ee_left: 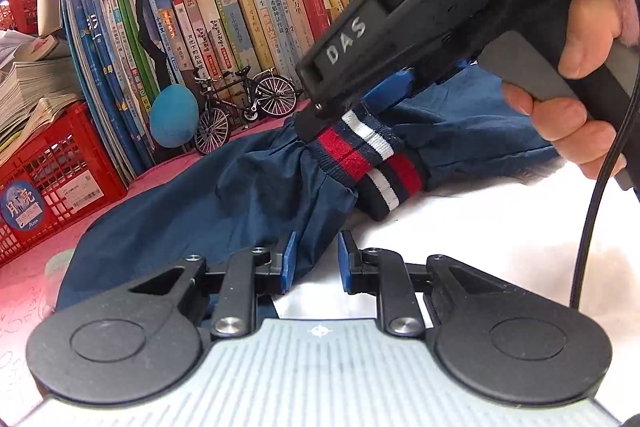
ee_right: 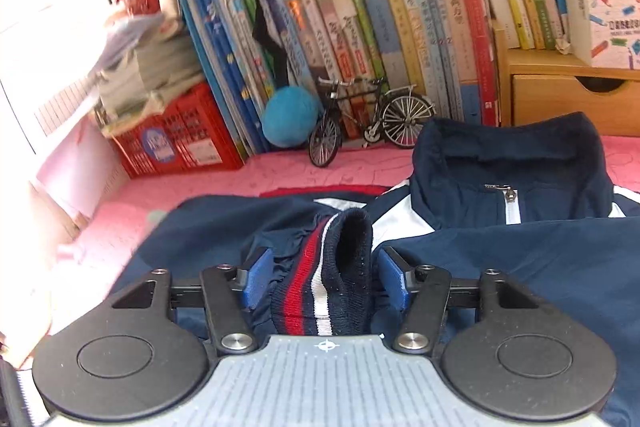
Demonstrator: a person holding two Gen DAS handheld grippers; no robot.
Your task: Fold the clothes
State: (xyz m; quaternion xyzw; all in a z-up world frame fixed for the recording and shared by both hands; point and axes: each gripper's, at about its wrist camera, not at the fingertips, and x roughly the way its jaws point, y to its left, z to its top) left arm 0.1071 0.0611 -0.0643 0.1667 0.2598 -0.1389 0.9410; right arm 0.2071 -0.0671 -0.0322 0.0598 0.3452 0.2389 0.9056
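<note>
Right tool [ee_right: 322,277]: blue pads sit on either side of the striped cuff [ee_right: 320,267], which fills the gap between them; left pad presses the gathered cloth, right pad lies against the navy rib. Gripping the cuff. Seen from the left wrist view, the same tool [ee_left: 320,115] comes in from upper right, held in a hand [ee_left: 572,99], its tip on the red, white and navy cuff [ee_left: 360,155].

Left tool [ee_left: 316,261]: pads stand slightly apart, nothing pinched between them; navy sleeve cloth [ee_left: 224,195] lies just beyond and beside the left pad.

Navy jacket [ee_right: 520,235] lies spread on the pink bench [ee_right: 280,171], collar [ee_right: 508,147] up toward the books, zip closed, white panels at the shoulders. Sleeve drawn across the body toward the cameras.

Behind, along the bench's far edge: model bicycle [ee_right: 368,119], blue plush ball [ee_right: 290,117], row of books [ee_right: 400,27], red crate [ee_right: 176,139] carrying stacked papers, wooden drawer unit [ee_right: 568,99].
</note>
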